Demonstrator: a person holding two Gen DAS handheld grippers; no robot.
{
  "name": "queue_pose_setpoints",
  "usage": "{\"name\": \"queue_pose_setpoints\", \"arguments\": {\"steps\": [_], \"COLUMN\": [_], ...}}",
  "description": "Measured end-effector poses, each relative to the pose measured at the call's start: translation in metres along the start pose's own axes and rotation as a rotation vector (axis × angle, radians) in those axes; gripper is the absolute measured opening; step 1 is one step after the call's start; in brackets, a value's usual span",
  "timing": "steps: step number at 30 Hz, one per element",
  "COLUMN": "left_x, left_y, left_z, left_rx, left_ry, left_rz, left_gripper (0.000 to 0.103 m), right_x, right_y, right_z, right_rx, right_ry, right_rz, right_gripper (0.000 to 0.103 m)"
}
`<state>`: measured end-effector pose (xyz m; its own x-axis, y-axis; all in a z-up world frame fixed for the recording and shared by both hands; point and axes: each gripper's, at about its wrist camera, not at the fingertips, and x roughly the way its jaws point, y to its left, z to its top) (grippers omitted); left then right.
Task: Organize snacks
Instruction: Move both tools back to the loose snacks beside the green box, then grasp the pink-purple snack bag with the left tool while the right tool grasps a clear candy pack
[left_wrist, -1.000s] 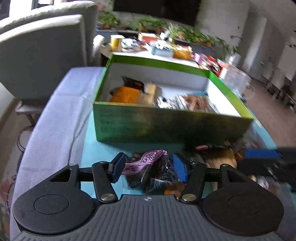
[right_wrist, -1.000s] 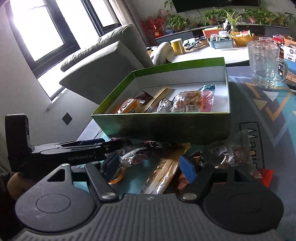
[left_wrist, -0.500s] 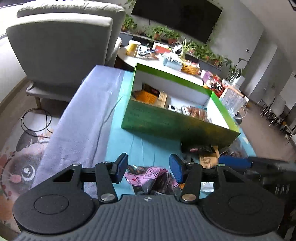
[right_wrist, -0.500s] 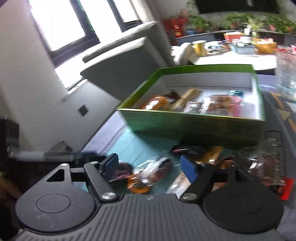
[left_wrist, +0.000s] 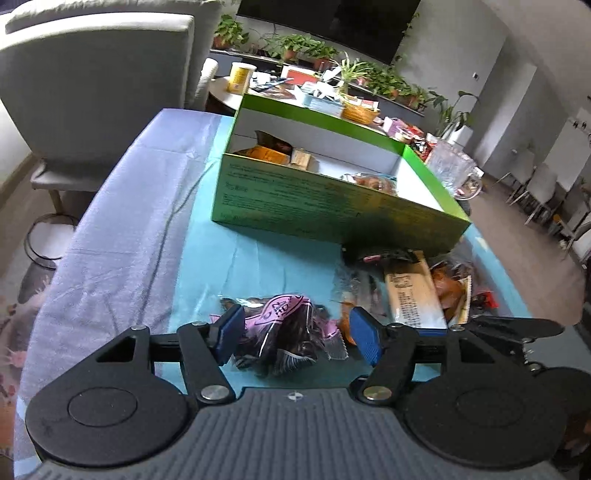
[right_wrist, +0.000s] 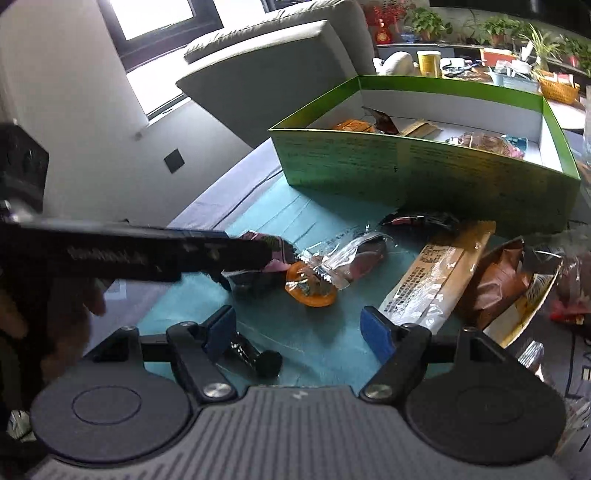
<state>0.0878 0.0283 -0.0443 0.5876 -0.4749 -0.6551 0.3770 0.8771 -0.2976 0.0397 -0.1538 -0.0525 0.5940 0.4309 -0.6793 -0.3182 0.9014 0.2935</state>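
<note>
So my left hand-held gripper (left_wrist: 293, 332) has backed off from the green box (left_wrist: 332, 206) since a second ago, and its jaws are opening around the pink-and-black snack pack (left_wrist: 284, 328), which lies between the pads on the teal worktop (left_wrist: 258, 266); I'd say not gripped. That means this one hasn't made it into the box yet. My right hand-held gripper (right_wrist: 295, 332) has swung lower and hangs wide open, holding nothing, just near the orange jelly cup (right_wrist: 312, 286). Count in front of the box: one pink pack, one orange cup, one clear wrapper (right_wrist: 354, 258), one long tan bar (right_wrist: 439, 273), one brown bag (right_wrist: 498, 277). Inside the box I can make out roughly four packs.
</note>
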Motion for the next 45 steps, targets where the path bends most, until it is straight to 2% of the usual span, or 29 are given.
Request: {"name": "queue_pose_setpoints", "arguments": {"steps": [3, 4, 6, 10, 13, 18, 21, 25, 30, 33, 34, 36, 37, 45], "left_x": [-0.008, -0.01, -0.012, -0.008, -0.007, -0.01, -0.007, -0.003, 0.002, 0.007, 0.008, 0.005, 0.004, -0.025], "left_y": [0.001, 0.002, 0.005, 0.008, 0.011, 0.023, 0.027, 0.032, 0.024, 0.017, 0.016, 0.017, 0.017, 0.028], "left_z": [0.001, 0.001, 0.001, -0.002, -0.002, 0.0, -0.002, -0.007, -0.005, -0.006, -0.007, -0.009, -0.009, -0.004], "left_rx": [0.001, 0.004, 0.014, -0.019, -0.038, -0.129, -0.192, -0.269, -0.23, -0.153, -0.133, -0.131, -0.123, -0.121], "left_ry": [-0.02, -0.023, -0.027, -0.034, -0.031, -0.021, 0.009, 0.012, 0.012, -0.006, -0.013, -0.047, -0.053, -0.141], "left_rz": [0.006, 0.011, 0.027, 0.071, 0.07, 0.034, 0.066, 0.044, 0.053, 0.057, 0.041, 0.032, 0.024, 0.053], "left_gripper": [0.061, 0.065, 0.066, 0.069, 0.069, 0.069, 0.07, 0.072, 0.073, 0.073, 0.067, 0.048, 0.044, 0.043], "right_x": [0.0, 0.001, 0.003, 0.005, 0.005, 0.005, 0.006, 0.005, 0.005, 0.006, 0.006, 0.005, 0.005, 0.012], "right_y": [0.003, 0.004, 0.004, 0.003, 0.003, 0.003, 0.004, 0.004, 0.003, 0.004, 0.004, 0.004, 0.004, 0.007], "right_z": [0.0, 0.0, 0.002, 0.002, 0.002, 0.002, 0.002, 0.001, 0.002, 0.002, 0.002, 0.002, 0.002, 0.006], "right_rx": [-0.006, -0.01, -0.011, 0.004, 0.002, 0.007, 0.013, 0.015, 0.021, 0.019, 0.018, 0.018, 0.019, 0.04], "right_ry": [-0.001, 0.001, 0.004, 0.003, 0.004, 0.002, 0.002, 0.002, 0.002, 0.002, 0.001, -0.002, -0.004, -0.032], "right_rz": [-0.007, -0.007, -0.006, -0.002, -0.003, -0.002, -0.005, -0.002, 0.0, -0.004, -0.005, -0.008, -0.008, -0.054], "right_gripper": [0.076, 0.076, 0.076, 0.076, 0.076, 0.076, 0.076, 0.076, 0.076, 0.076, 0.076, 0.076, 0.076, 0.075]}}
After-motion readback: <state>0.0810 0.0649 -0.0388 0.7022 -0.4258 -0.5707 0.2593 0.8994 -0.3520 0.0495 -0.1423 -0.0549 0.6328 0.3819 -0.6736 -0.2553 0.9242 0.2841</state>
